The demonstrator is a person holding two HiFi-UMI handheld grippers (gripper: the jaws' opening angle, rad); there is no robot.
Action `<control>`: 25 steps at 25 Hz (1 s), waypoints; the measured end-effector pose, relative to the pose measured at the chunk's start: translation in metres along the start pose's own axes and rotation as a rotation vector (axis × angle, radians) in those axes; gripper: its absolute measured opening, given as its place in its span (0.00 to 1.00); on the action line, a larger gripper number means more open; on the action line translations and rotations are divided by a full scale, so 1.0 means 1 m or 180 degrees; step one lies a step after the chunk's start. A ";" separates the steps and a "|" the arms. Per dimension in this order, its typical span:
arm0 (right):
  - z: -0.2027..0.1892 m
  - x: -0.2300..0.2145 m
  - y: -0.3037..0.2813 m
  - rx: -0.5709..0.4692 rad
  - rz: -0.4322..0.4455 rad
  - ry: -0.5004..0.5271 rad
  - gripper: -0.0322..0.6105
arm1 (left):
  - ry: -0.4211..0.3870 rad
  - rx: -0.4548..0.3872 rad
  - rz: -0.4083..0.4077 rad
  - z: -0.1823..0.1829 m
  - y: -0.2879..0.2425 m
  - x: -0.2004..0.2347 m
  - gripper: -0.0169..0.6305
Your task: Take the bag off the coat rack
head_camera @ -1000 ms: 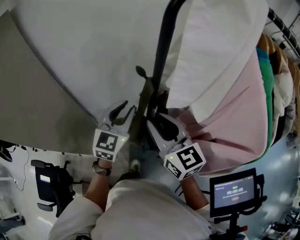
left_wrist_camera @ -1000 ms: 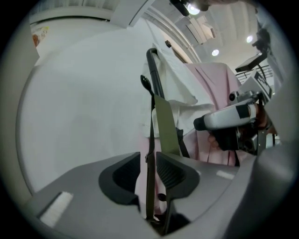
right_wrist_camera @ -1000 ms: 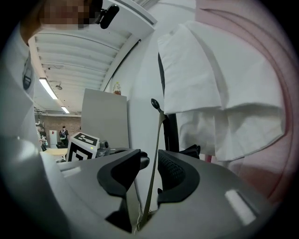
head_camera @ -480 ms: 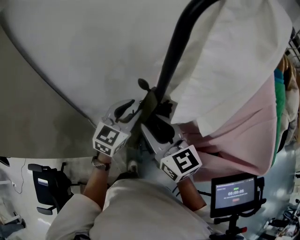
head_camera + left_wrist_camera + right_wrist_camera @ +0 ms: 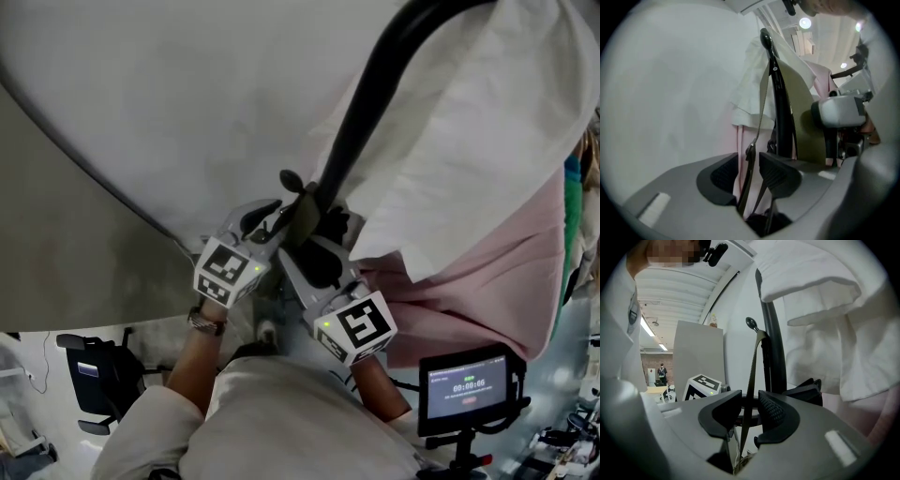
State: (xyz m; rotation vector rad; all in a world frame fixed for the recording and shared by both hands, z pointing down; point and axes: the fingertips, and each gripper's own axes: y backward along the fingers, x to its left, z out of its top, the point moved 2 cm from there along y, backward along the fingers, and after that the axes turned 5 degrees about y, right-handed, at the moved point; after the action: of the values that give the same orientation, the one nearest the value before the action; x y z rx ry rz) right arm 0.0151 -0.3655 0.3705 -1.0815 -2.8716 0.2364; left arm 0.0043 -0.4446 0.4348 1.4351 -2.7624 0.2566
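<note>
An olive bag strap (image 5: 302, 212) hangs from a knobbed hook (image 5: 289, 178) on the black coat rack pole (image 5: 375, 103); the bag's body is hidden. My left gripper (image 5: 270, 217) is just left of the pole. In the left gripper view, the thin strap (image 5: 763, 101) runs down between its pads (image 5: 723, 173) without being pinched; the left gripper (image 5: 749, 161) opened wide, then eased in slightly. My right gripper (image 5: 314, 242) is below the hook. The strap (image 5: 753, 364) passes between the right gripper's (image 5: 750, 406) jaws, which have just been closing, with gaps still showing.
A white garment (image 5: 469, 122) and a pink one (image 5: 487, 272) hang over the rack on the right, close to the right gripper. A pale wall (image 5: 169, 103) is behind. A screen on a stand (image 5: 466, 386) is at the lower right, and an office chair (image 5: 89, 375) at the lower left.
The left gripper has moved right, closer to the pole and strap, and its jaws now stand wider. The right gripper has kept its place at the strap.
</note>
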 end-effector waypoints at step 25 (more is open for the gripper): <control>-0.006 -0.001 -0.001 0.0181 -0.0013 0.0071 0.06 | -0.0019 0.0161 -0.0074 -0.013 -0.012 -0.002 0.08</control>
State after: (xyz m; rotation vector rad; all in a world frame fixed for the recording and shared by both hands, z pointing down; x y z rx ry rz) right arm 0.0160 -0.3664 0.3762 -1.0613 -2.8289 0.3019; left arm 0.0143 -0.4475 0.4493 1.4806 -2.7617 0.3245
